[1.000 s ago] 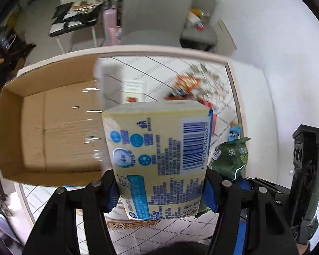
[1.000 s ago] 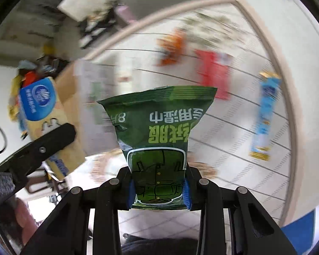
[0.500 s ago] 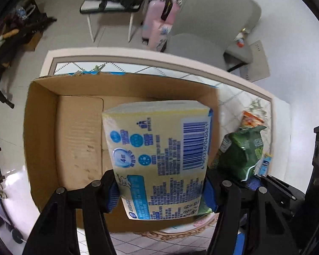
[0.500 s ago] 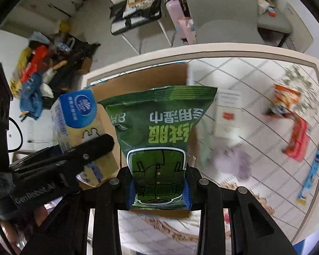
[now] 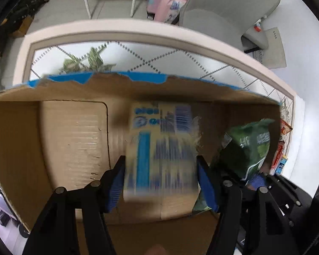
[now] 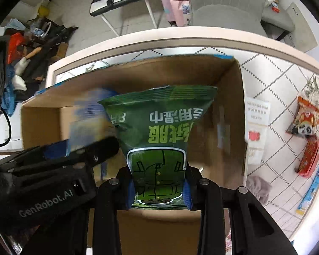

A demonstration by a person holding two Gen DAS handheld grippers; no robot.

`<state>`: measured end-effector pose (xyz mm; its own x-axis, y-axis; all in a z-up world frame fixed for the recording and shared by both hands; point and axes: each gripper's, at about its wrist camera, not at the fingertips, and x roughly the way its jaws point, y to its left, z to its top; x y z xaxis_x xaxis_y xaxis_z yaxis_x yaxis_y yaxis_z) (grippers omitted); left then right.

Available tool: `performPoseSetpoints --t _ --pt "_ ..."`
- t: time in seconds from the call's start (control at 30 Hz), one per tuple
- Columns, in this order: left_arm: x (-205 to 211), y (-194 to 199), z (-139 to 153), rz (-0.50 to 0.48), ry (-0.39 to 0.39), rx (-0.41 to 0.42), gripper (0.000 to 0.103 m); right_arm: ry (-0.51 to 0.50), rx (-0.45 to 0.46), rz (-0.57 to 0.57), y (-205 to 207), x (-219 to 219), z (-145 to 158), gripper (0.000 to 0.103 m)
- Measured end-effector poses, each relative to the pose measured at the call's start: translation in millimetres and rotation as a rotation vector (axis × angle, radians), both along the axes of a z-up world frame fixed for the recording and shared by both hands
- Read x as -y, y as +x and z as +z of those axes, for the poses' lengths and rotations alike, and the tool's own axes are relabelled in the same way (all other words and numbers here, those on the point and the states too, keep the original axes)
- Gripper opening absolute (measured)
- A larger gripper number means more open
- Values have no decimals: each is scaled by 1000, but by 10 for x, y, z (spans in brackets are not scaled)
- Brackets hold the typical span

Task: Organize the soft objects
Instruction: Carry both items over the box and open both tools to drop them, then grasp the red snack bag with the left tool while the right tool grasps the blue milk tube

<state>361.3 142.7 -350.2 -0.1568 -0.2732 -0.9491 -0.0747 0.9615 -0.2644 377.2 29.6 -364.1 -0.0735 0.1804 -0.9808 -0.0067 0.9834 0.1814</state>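
Observation:
A yellow and blue tissue pack [image 5: 161, 148] is motion-blurred between the fingers of my left gripper [image 5: 160, 180], over the floor of the open cardboard box [image 5: 70, 131]. The jaws look spread wider than the pack. My right gripper [image 6: 158, 191] is shut on a green wet-wipes pack [image 6: 159, 125] and holds it above the right half of the box [image 6: 229, 97]. The green pack also shows in the left wrist view [image 5: 248, 146]. The left gripper's body [image 6: 53, 182] sits at the lower left of the right wrist view.
The box stands on a white tiled table [image 6: 282, 78]. To its right lie an orange snack bag [image 6: 306, 119], a red packet [image 6: 309, 157], a blue packet [image 6: 314, 184] and a grey cloth [image 6: 258, 186]. Chairs [image 5: 229, 6] and a pink suitcase [image 6: 174, 0] stand beyond the table.
Both grippers moved left over the box and down toward it. The left jaws have spread and the tissue pack is blurred, dropping away from them. The green pack stays gripped.

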Motion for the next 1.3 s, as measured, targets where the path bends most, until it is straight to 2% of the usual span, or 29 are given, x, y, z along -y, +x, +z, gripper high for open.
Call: performPoseSetpoints --t 0.07,0.1,0.17,0.2,0.23,0.27,0.3,0.47,0.67,0.93,1.13,1.3 --pt "-12 -4 -29 0 8 -10 62 -4 -15 9 21 -6 -60 40" --pt "-10 -17 -21 -8 20 -4 62 2 -18 10 19 -5 -74 46" --pt "-22 -46 31 -21 67 20 70 -5 -15 10 6 14 -96 55" --pt "-41 -53 67 -21 85 35 74 -6 -10 8 2 40 -107 64" --pt "-74 -43 78 -19 92 42 87 -5 -6 9 -3 44 -110 78" --pt "-107 -53 100 -13 90 49 94 -3 -2 7 -15 54 -100 86" --pt "-144 -76 142 -5 90 58 94 6 2 2 -35 63 -82 92" --pt "-301 -236 379 11 159 143 98 -5 15 11 -191 1 64 94" --pt "-356 -478 606 9 201 200 98 -46 39 34 -451 -51 245 95" --pt "-486 -957 938 39 200 253 98 -67 110 78 -907 -117 685 95" --pt "-524 -1353 1287 57 192 324 98 -33 167 47 -1307 -21 1032 95" --pt "-496 -1582 1506 55 196 371 98 -52 218 41 -1572 39 1292 95"
